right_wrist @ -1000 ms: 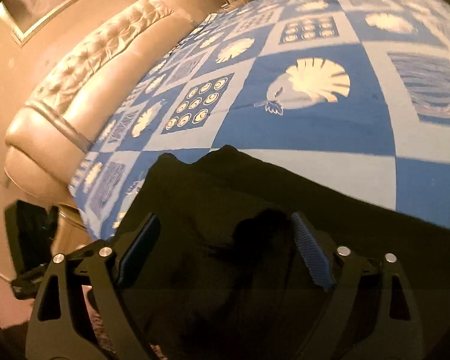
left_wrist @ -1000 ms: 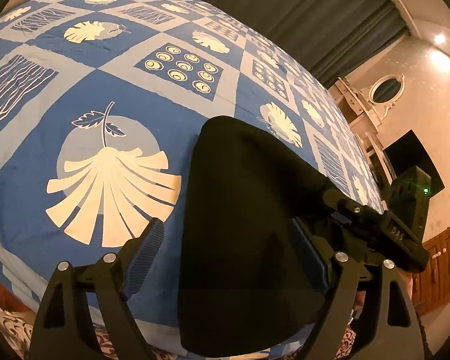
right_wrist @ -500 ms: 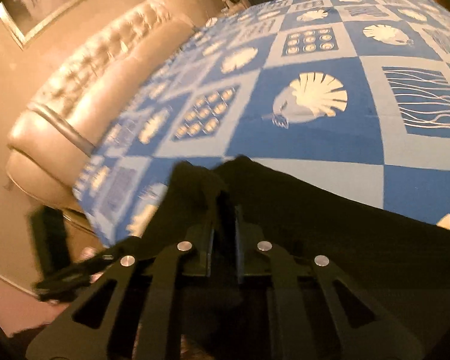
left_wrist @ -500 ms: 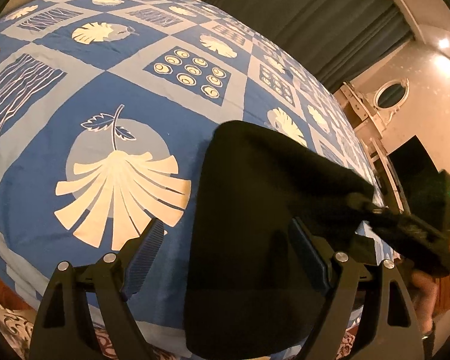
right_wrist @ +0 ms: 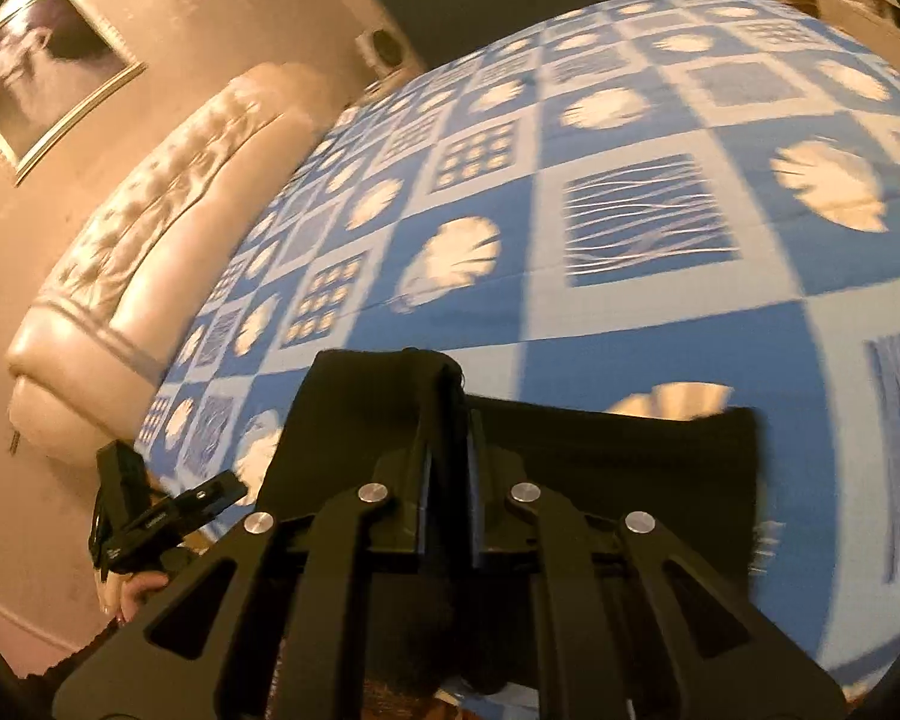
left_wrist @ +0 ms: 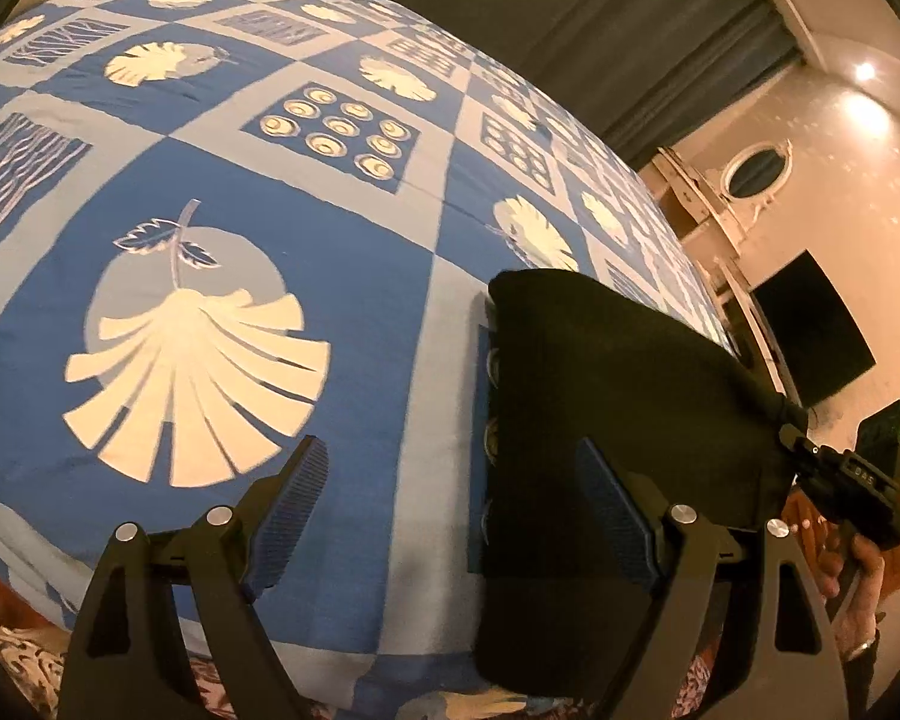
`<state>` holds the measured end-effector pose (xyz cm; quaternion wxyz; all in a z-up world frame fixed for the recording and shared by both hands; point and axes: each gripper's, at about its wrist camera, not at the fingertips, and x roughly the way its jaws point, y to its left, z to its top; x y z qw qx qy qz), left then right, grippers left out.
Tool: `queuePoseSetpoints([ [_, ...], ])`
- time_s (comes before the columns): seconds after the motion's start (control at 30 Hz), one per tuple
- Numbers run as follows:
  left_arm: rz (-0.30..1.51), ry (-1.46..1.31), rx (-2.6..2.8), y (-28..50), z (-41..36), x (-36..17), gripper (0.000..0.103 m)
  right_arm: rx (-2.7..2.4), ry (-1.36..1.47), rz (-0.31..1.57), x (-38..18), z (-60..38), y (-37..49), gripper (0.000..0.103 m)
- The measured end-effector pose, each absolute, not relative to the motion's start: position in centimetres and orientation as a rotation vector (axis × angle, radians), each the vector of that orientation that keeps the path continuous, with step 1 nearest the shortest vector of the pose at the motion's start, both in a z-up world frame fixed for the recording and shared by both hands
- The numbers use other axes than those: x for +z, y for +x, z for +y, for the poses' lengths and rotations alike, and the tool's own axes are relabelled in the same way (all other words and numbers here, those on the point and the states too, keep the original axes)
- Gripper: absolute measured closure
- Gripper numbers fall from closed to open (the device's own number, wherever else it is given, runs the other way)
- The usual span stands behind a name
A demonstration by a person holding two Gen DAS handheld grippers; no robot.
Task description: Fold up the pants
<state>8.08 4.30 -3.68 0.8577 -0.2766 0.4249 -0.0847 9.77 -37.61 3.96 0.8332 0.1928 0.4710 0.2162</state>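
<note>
The black pants lie near the bed's front edge, partly hanging over it. My right gripper is shut on a raised fold of the pants and holds that part above the bedspread. In the left wrist view the right gripper pinches the cloth's far right corner. My left gripper stands open just above the bed; its right finger is over the pants' near edge, its left finger over bare bedspread. From the right wrist, the left gripper shows low at the left.
The blue and white patterned bedspread covers a large bed. A padded cream headboard and a framed picture are at the left. Dark curtains, a dresser with oval mirror and a dark screen stand beyond the bed.
My right gripper shut on a fold of the pants, then lifted and carried it sideways. The pants have drawn toward the right in the left wrist view. The left gripper stayed open.
</note>
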Motion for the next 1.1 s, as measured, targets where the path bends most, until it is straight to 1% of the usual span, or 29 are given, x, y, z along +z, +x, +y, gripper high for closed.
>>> queuePoseSetpoints([
  [0.23, 0.92, -0.572, -0.223, 8.0, 2.7, -4.1, 0.02, 0.331, 0.428, 1.01, 2.7, -44.1, 8.8, 0.094],
  [0.37, 0.927, -0.551, -0.264, 8.1, 1.8, -4.1, 0.02, 0.284, 0.435, 1.036, 1.1, -46.0, 8.6, 0.094],
  [0.5, 0.934, -0.559, -0.342, 8.2, 0.5, -4.4, 0.02, 0.272, 0.508, 1.057, -1.0, -47.1, 8.5, 0.094],
  [0.53, 0.94, -0.562, -0.356, 8.3, 0.3, -4.4, 0.02, 0.276, 0.541, 1.063, -1.5, -47.3, 8.5, 0.091],
  [0.57, 0.951, -0.571, -0.381, 8.3, -0.1, -4.7, 0.02, 0.28, 0.575, 1.055, -1.7, -47.7, 8.3, 0.082],
  [0.6, 0.961, -0.582, -0.405, 8.4, -0.3, -4.9, 0.02, 0.281, 0.596, 1.043, -1.7, -48.1, 8.2, 0.076],
  [0.63, 0.969, -0.592, -0.422, 8.4, -0.5, -5.0, 0.02, 0.273, 0.625, 1.022, -1.5, -48.7, 7.8, 0.058],
  [0.67, 0.979, -0.605, -0.44, 8.5, -0.7, -5.2, 0.02, 0.265, 0.642, 1.008, -1.4, -49.1, 7.5, 0.037],
  [0.7, 0.986, -0.617, -0.452, 8.5, -0.9, -5.4, 0.02, 0.255, 0.665, 0.989, -1.2, -49.9, 7.0, 0.03],
  [0.73, 0.993, -0.635, -0.469, 8.6, -1.0, -5.6, 0.02, 0.253, 0.678, 0.987, -1.2, -50.3, 6.6, 0.026],
  [0.8, 1.016, -0.666, -0.496, 8.8, -1.2, -6.2, 0.02, 0.257, 0.706, 1.015, -1.8, -50.9, 6.0, 0.025],
  [0.93, 1.056, -0.754, -0.536, 8.9, -1.8, -7.6, 0.02, 0.295, 0.808, 1.069, -4.8, -51.4, 3.9, 0.023],
  [1.1, 1.058, -0.826, -0.545, 9.0, -2.3, -8.8, 0.018, 0.367, 0.907, 1.148, -8.3, -50.2, 2.8, 0.021],
])
